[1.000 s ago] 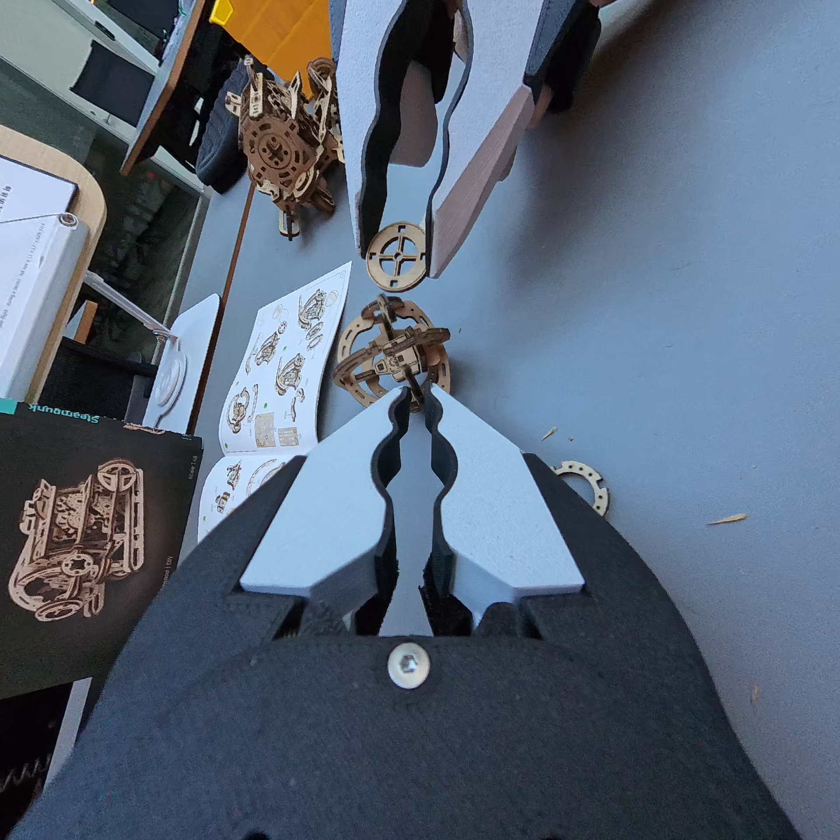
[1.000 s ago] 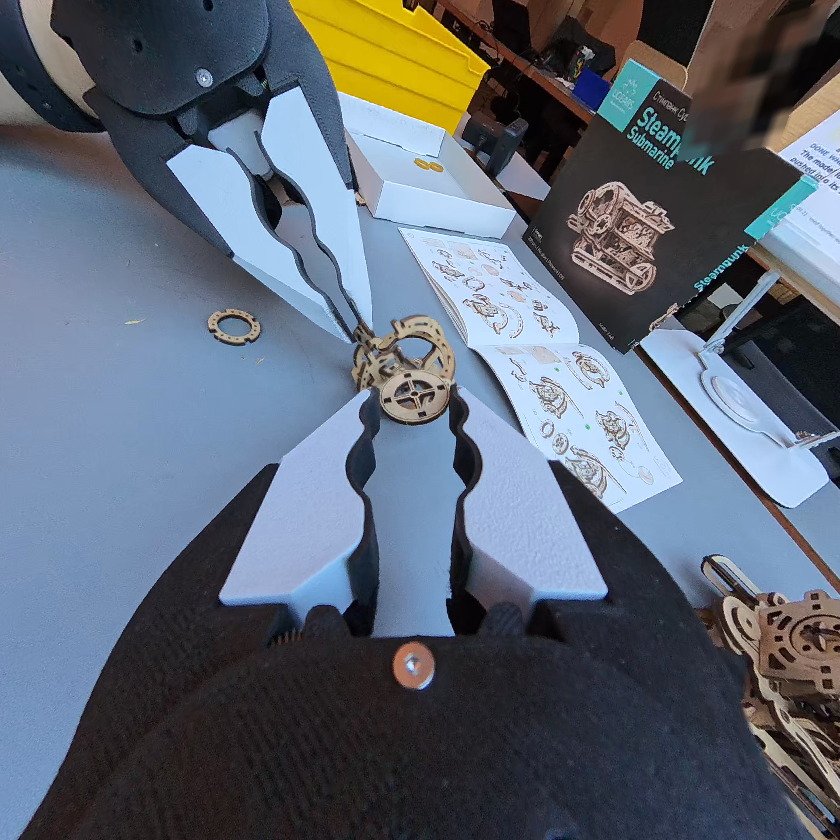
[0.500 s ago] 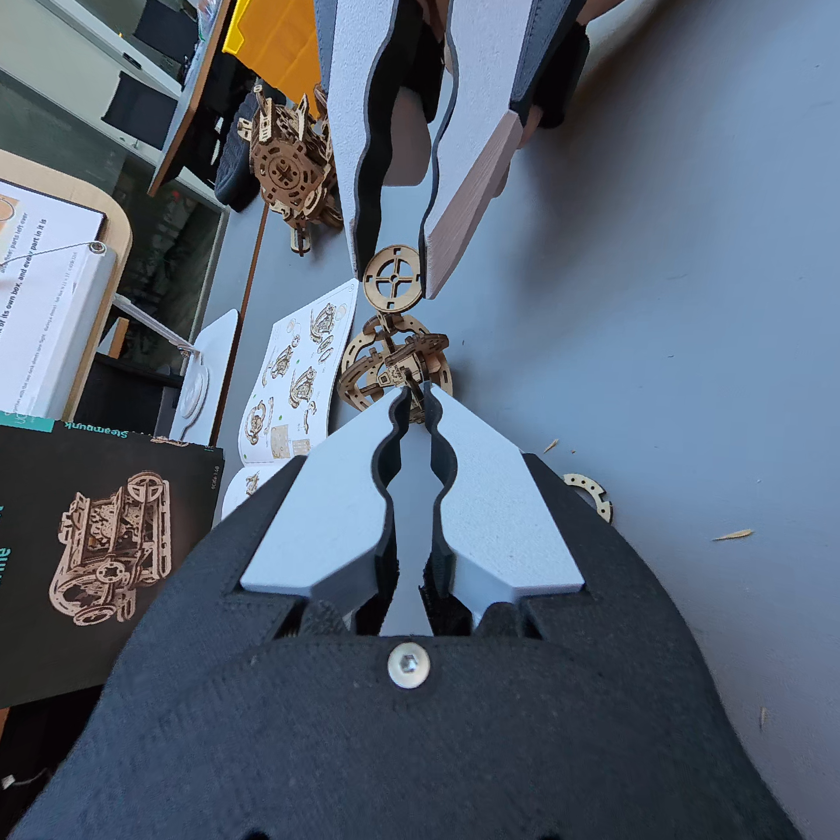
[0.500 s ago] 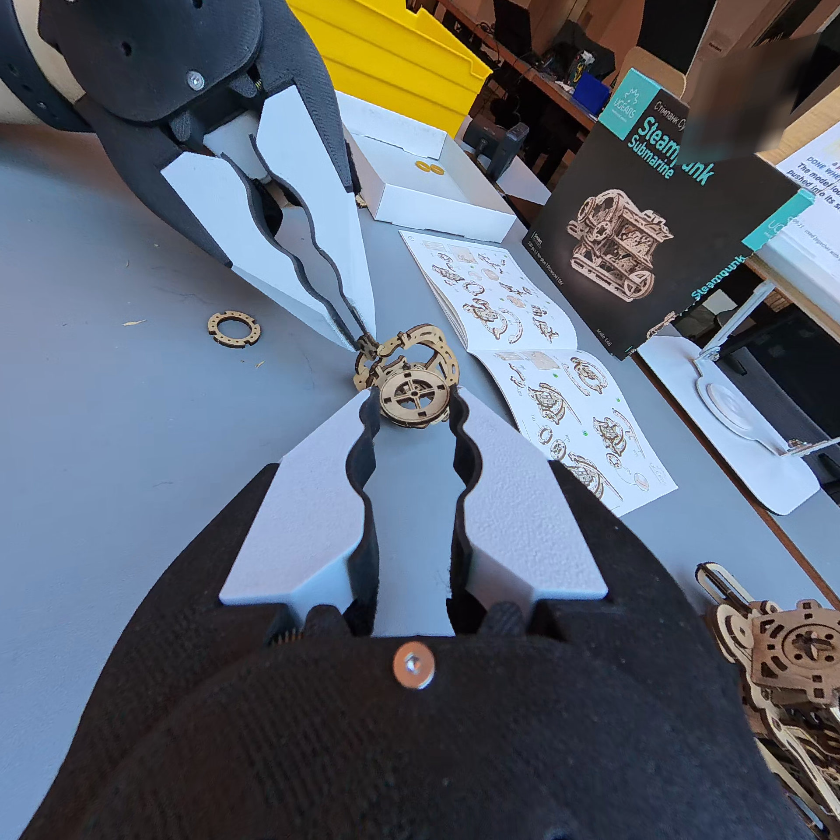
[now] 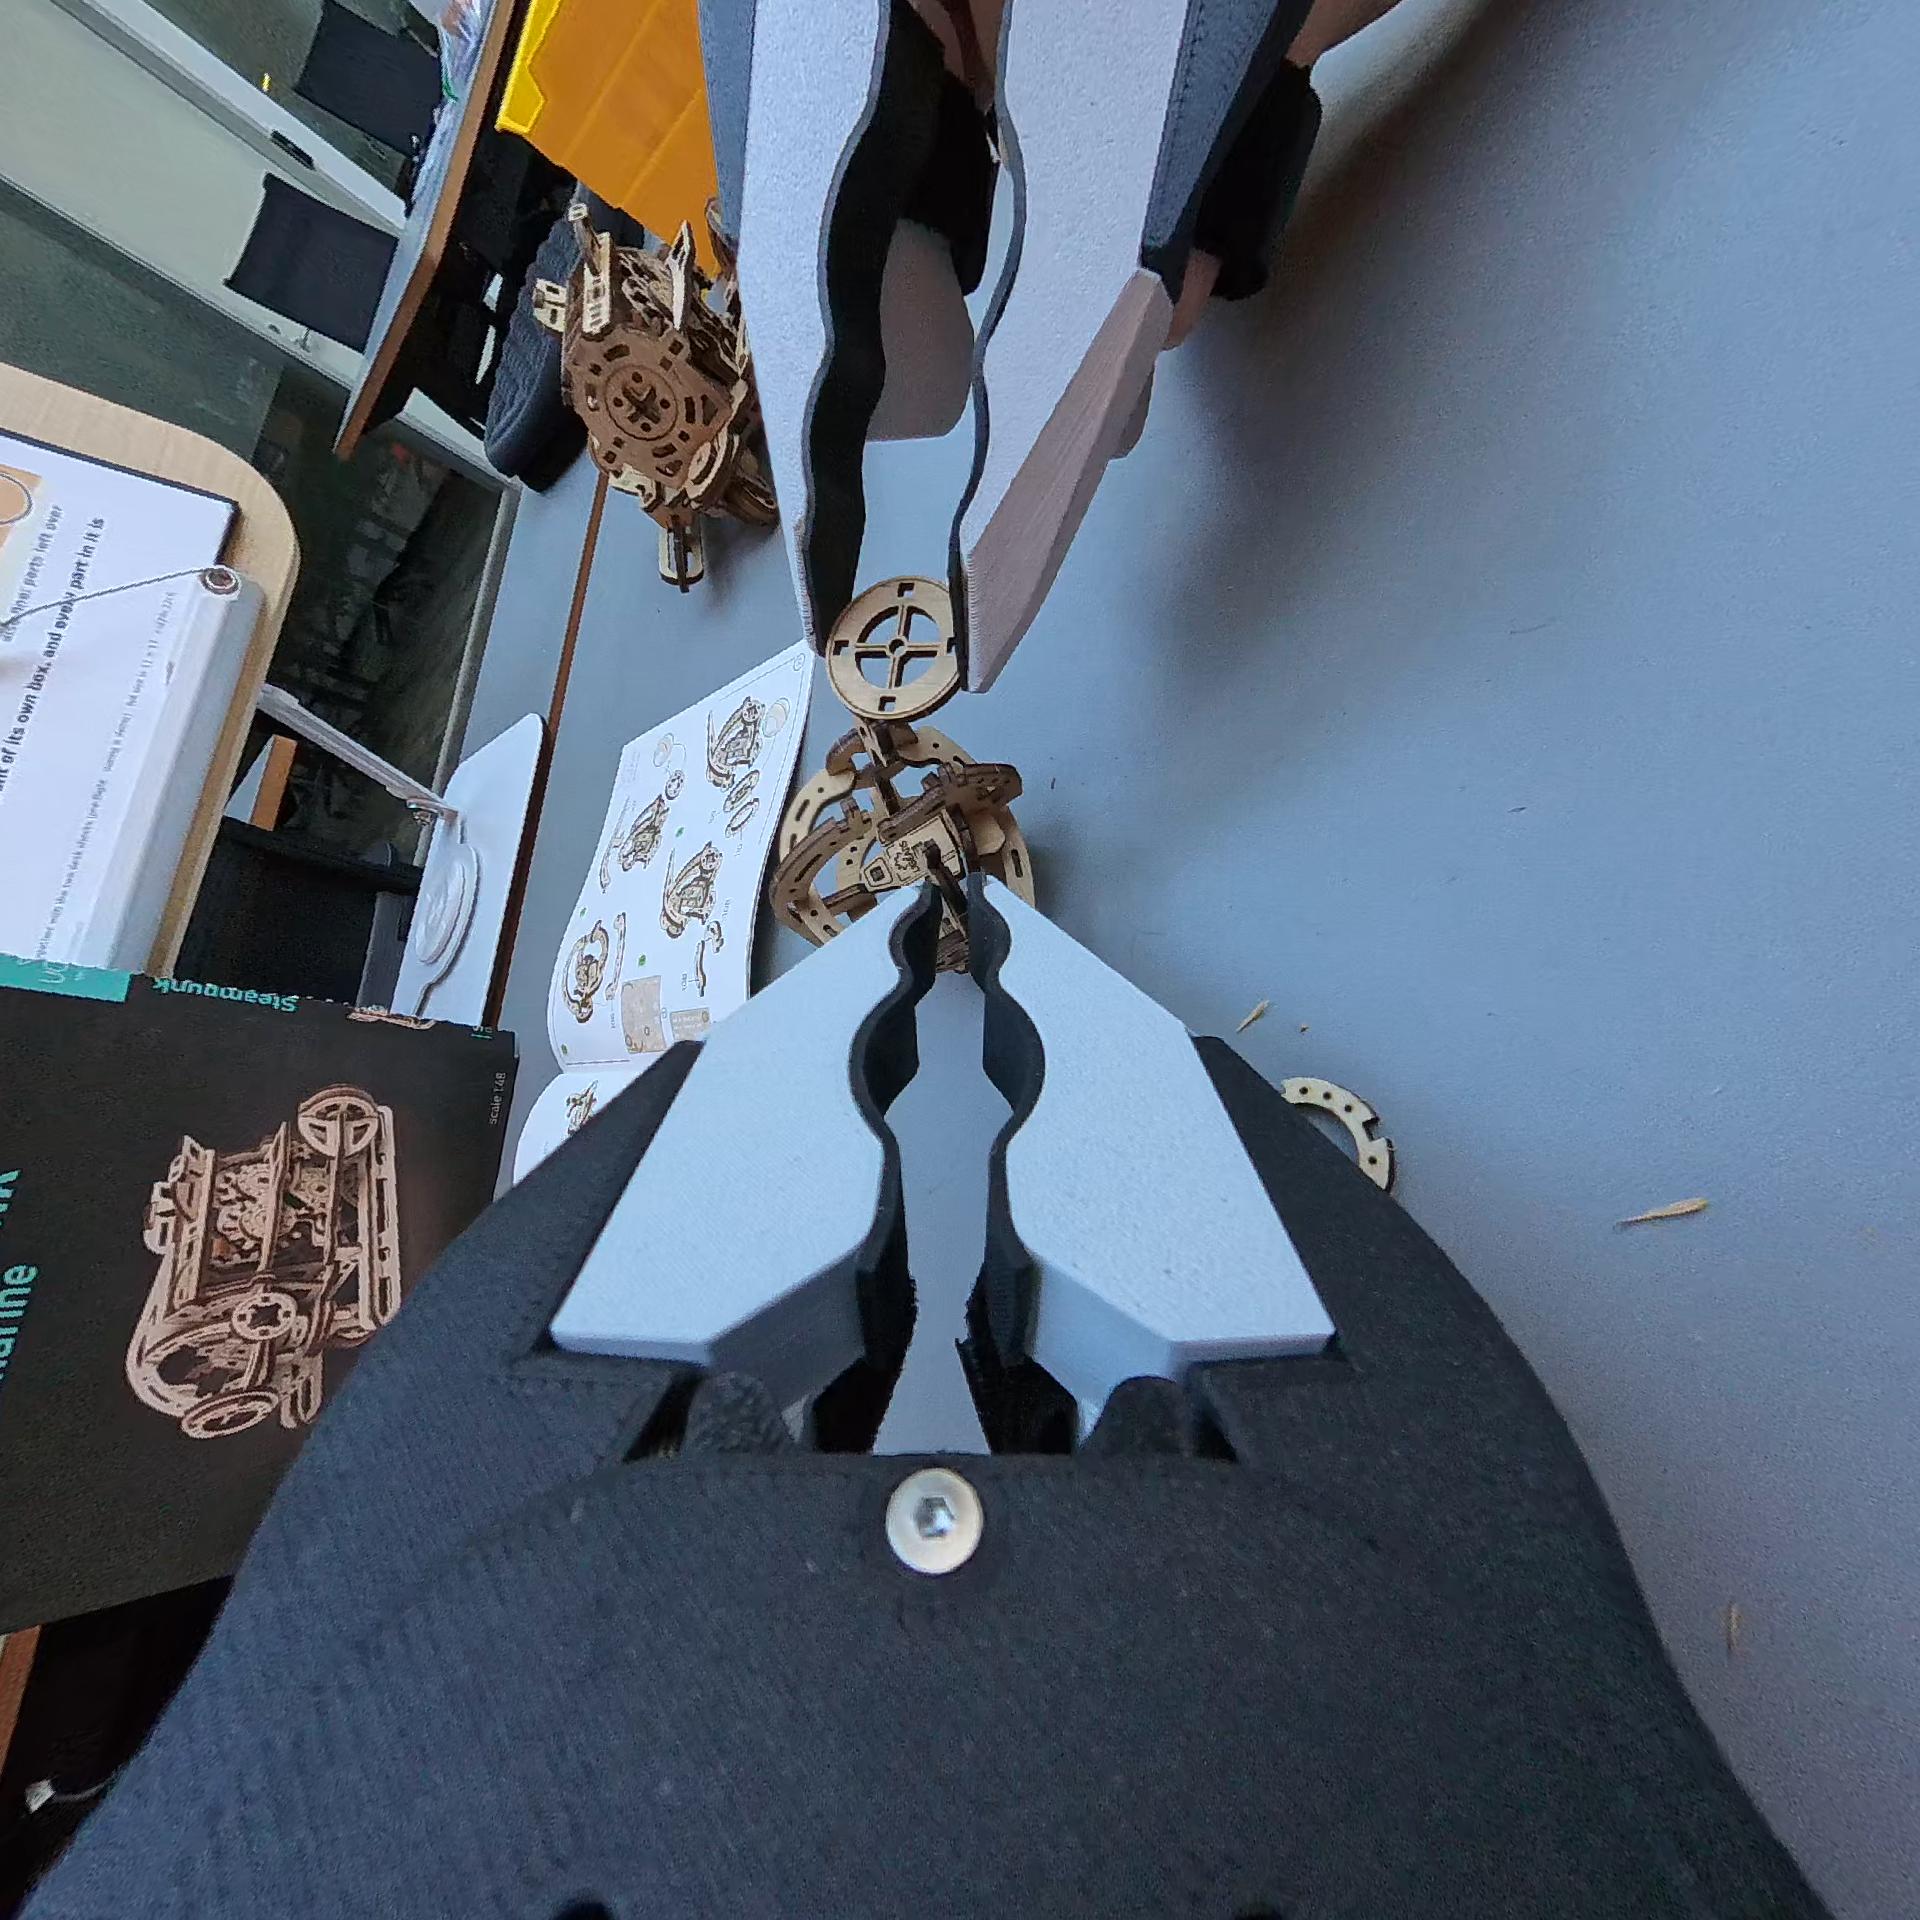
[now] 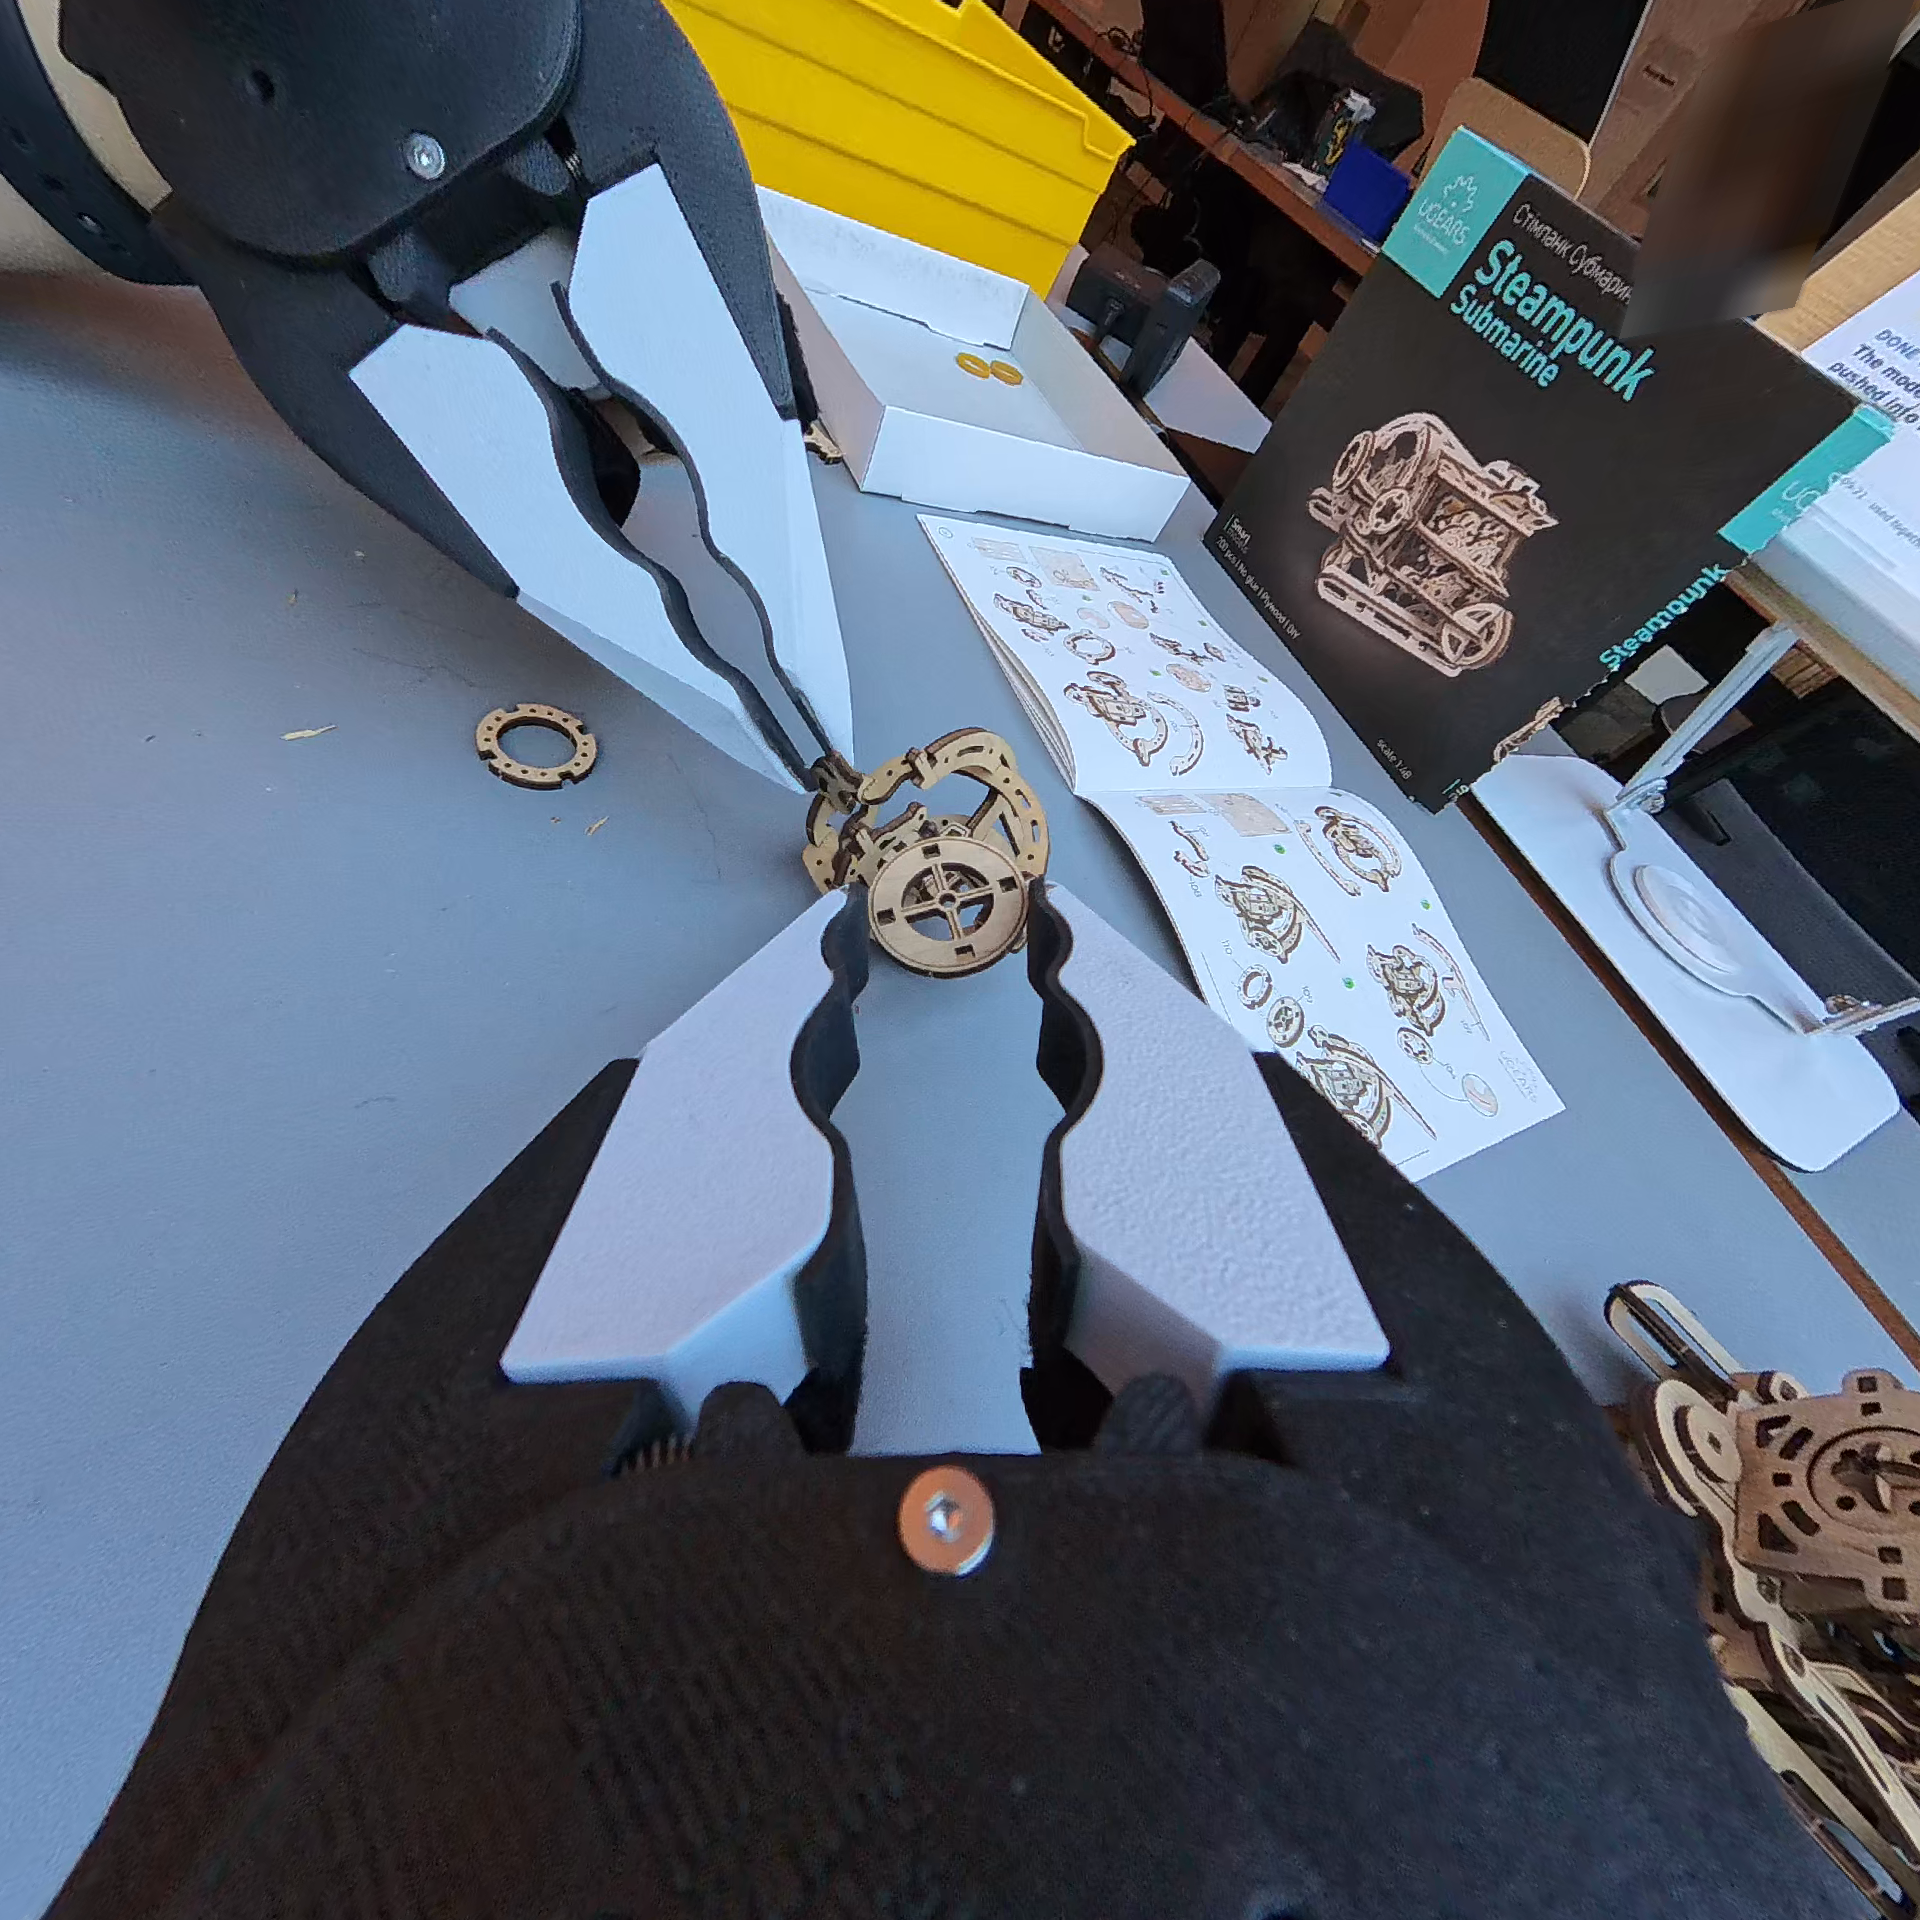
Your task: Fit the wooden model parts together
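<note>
**Disc lined up at the cage's shaft**

While the left gripper (image 5: 948,902) pinches a thin tab at the near end of the cage (image 5: 902,840), its fingers nearly closed on that sliver of wood, the right gripper (image 6: 943,914) carries the disc (image 6: 943,906) clamped by its rim between its two tips. The rim grip makes sense: it leaves the spoked face and the centre hole free, so the hole can meet whatever peg it is meant for. The cage (a small ball of curved ribs around a boxy core) sits between the two tools, just ahead of the left tips and just beyond the right ones, low over the table (image 5: 1558,727); whether it touches the top I cannot tell. From the left wrist view the disc hangs just past the cage's far end, close to a short stub there yet seemingly not seated on it. Holding the cage from the opposite end gives the left tool something to push against when the disc is pressed home, in my judgement the step now in hand.

A loose ring (image 6: 535,746) lies on the table off to the left of the right tool, well apart from the work, likely waiting its turn. The open booklet (image 6: 1195,790) lies to the right of both tips, within sight for reference.
</note>
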Motion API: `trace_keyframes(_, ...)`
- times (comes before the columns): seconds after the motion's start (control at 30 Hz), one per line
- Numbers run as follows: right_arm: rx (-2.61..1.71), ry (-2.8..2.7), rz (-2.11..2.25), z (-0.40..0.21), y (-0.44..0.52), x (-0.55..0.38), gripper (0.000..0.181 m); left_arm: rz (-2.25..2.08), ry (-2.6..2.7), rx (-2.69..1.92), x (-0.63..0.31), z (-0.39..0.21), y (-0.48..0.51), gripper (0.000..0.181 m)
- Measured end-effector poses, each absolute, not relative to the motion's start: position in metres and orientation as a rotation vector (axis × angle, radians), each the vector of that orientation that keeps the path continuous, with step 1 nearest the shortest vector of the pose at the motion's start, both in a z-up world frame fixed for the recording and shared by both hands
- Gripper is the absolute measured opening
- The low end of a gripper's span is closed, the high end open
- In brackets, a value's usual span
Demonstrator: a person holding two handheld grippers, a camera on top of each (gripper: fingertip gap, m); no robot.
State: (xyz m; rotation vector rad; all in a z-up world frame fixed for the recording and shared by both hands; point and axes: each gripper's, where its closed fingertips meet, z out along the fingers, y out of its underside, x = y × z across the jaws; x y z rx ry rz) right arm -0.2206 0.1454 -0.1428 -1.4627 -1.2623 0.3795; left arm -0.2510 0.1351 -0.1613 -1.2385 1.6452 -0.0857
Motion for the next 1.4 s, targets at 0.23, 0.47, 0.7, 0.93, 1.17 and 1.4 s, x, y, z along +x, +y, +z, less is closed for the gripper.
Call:
trace_keyframes(0.23, -1.466, -1.271, 0.380, -0.144, 0.145, -0.221, 0.029, -0.098, 1.650, -1.246, -0.252, -0.161, 0.135, 0.003)
trace_keyframes(0.47, -1.449, -1.270, 0.389, -0.141, 0.142, -0.222, 0.028, -0.094, 1.642, -1.254, -0.253, -0.160, 0.136, 0.003)
trace_keyframes(0.7, -1.415, -1.276, 0.352, -0.136, 0.139, -0.225, 0.028, -0.091, 1.634, -1.260, -0.253, -0.161, 0.137, 0.003)
trace_keyframes(0.93, -1.420, -1.272, 0.332, -0.137, 0.141, -0.222, 0.028, -0.103, 1.613, -1.269, -0.252, -0.158, 0.137, 0.003)
trace_keyframes(1.17, -1.407, -1.266, 0.359, -0.134, 0.138, -0.219, 0.028, -0.159, 1.575, -1.284, -0.247, -0.152, 0.133, 0.004)
trace_keyframes(1.4, -1.346, -1.310, 0.424, -0.123, 0.130, -0.221, 0.028, -0.267, 1.472, -1.316, -0.249, -0.134, 0.130, 0.007)
